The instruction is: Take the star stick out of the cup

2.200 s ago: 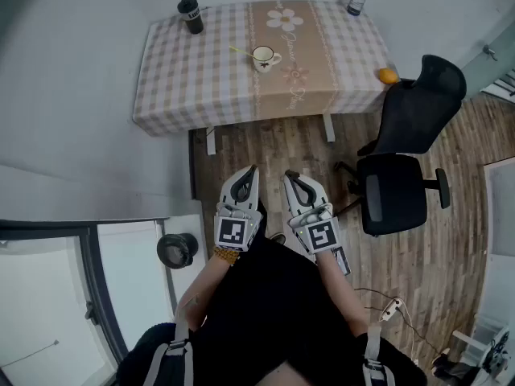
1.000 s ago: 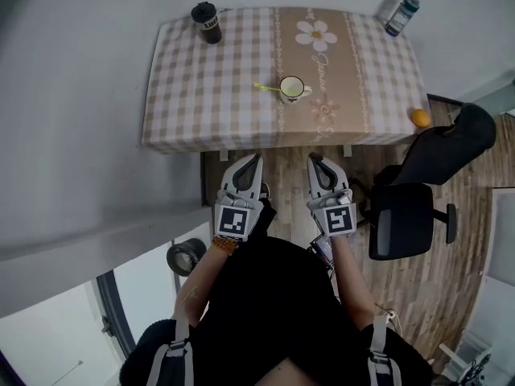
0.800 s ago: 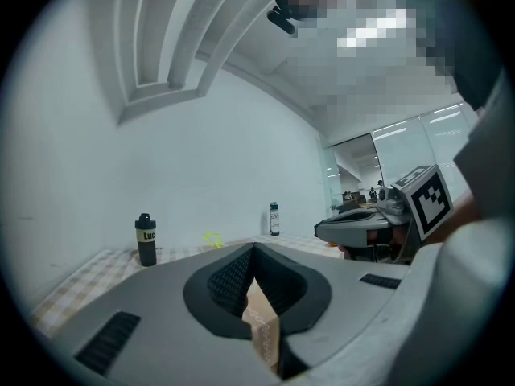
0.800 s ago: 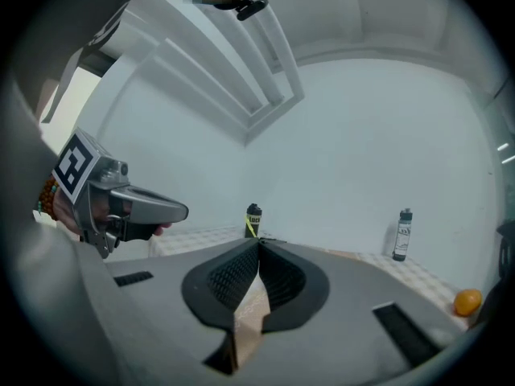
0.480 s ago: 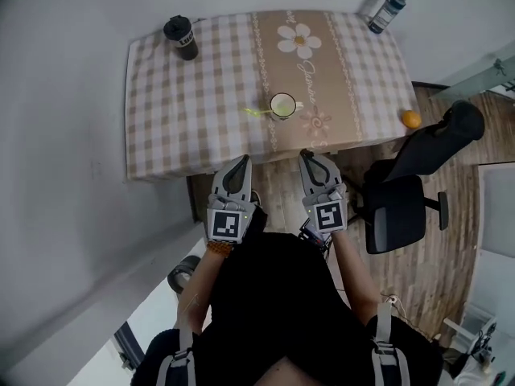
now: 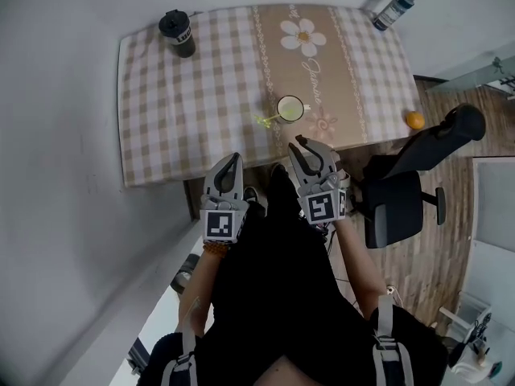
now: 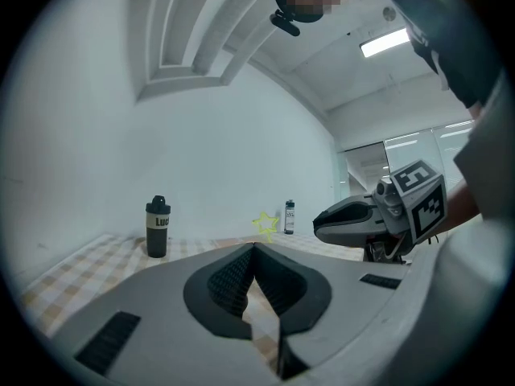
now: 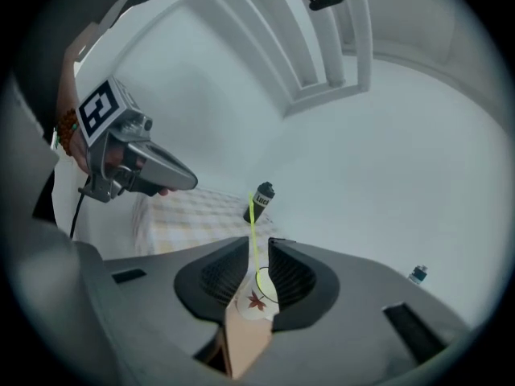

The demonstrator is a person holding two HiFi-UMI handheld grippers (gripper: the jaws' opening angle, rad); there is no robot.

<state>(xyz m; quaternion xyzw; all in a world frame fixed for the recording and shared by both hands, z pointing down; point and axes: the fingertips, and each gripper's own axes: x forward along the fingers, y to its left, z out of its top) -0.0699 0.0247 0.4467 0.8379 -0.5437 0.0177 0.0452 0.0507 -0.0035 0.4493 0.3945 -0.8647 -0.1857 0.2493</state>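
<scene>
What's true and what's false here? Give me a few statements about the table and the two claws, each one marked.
1. The star stick stands in the cup. True.
2. The right claw is gripping the star stick. False: its jaws are opening and hold nothing, short of the cup.
3. The black tumbler touches the cup. False: it stands apart, at the far left corner of the table.
4. An orange lies near the table's right edge. True.
5. The left claw is shut and empty. True.
</scene>
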